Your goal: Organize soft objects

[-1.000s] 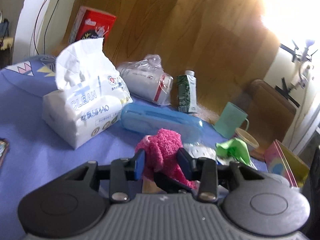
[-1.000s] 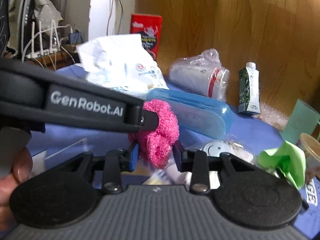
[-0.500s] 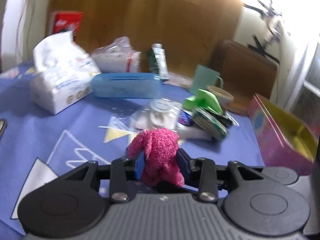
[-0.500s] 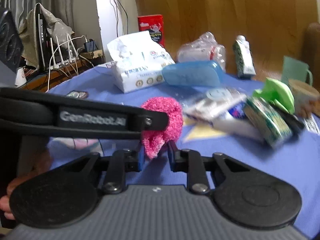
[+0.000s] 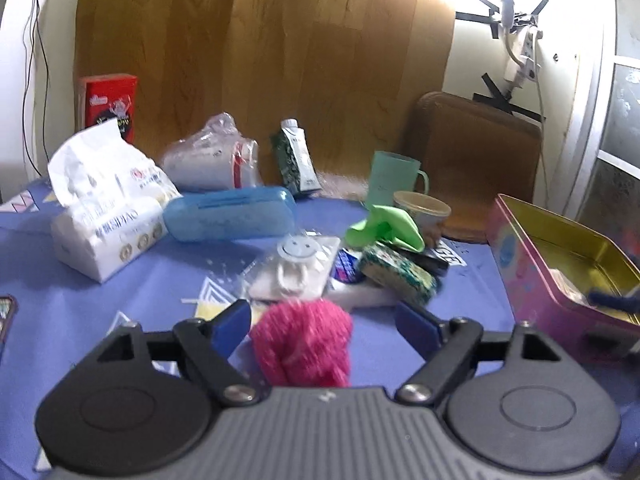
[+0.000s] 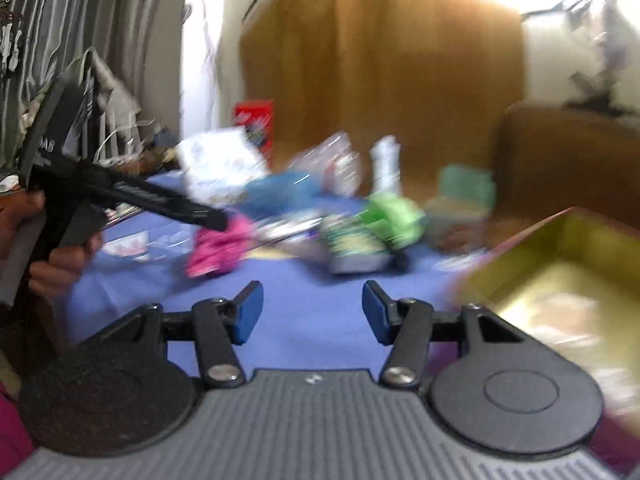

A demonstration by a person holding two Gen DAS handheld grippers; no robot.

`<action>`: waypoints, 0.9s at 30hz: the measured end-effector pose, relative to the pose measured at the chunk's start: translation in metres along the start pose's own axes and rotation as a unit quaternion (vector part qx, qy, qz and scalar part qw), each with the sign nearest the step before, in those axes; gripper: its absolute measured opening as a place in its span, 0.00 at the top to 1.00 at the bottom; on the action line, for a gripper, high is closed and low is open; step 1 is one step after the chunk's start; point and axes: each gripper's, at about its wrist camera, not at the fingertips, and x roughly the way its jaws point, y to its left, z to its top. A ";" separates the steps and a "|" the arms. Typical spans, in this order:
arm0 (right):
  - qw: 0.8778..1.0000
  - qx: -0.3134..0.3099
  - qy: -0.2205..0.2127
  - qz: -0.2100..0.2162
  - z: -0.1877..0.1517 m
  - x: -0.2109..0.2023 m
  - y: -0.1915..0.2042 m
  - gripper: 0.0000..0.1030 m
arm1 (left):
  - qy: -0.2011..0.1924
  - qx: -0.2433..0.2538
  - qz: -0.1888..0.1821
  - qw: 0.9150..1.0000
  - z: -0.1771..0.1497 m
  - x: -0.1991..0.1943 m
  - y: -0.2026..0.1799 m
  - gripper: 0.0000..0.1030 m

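Left gripper (image 5: 323, 322) spread wide, jaws just been opening, pink fuzzy sock (image 5: 304, 344) bunched between them with clear gaps to both blue pads (image 5: 230, 326); not pinched. Sock rolled into a rounded lump, no clear long axis, bulk pointing forward along the fingers; whether resting on the blue tablecloth (image 5: 120, 280) or hanging just above it, cannot tell. In the blurred right view, same sock (image 6: 218, 246) at the tip of the left gripper (image 6: 216, 220), a hand (image 6: 60, 256) on the handle. Right gripper (image 6: 312, 310) about half open, jaws just been opening, nothing between the pads, only bare cloth. Pink tin (image 5: 560, 264) with gold inside, open, off to the right, well apart from the sock. Beyond the sock: tissue pack (image 5: 108, 216), blue case (image 5: 230, 218), green cloth (image 5: 384, 230), mint mug (image 5: 394, 178).
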 end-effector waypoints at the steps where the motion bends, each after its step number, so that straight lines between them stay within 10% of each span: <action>1: 1.000 -0.009 -0.009 -0.008 0.002 -0.008 -0.013 0.44 | 0.004 -0.002 0.001 1.000 0.002 0.002 0.000 0.20; 8: 0.998 -0.035 -0.024 -0.044 -0.002 -0.032 -0.094 0.44 | 0.053 -0.019 0.032 0.998 0.008 0.022 -0.009 0.20; 17: 0.997 -0.055 -0.036 0.031 0.010 0.007 -0.142 0.44 | 0.069 -0.009 0.092 0.993 0.004 0.029 -0.025 0.20; 24: 0.995 -0.062 -0.027 0.068 0.027 0.035 -0.141 0.44 | 0.066 -0.051 0.105 0.991 0.004 0.009 -0.012 0.19; 27: 0.993 -0.050 -0.037 0.099 0.039 0.035 -0.109 0.25 | 0.051 -0.053 0.107 0.992 0.001 -0.008 0.001 0.18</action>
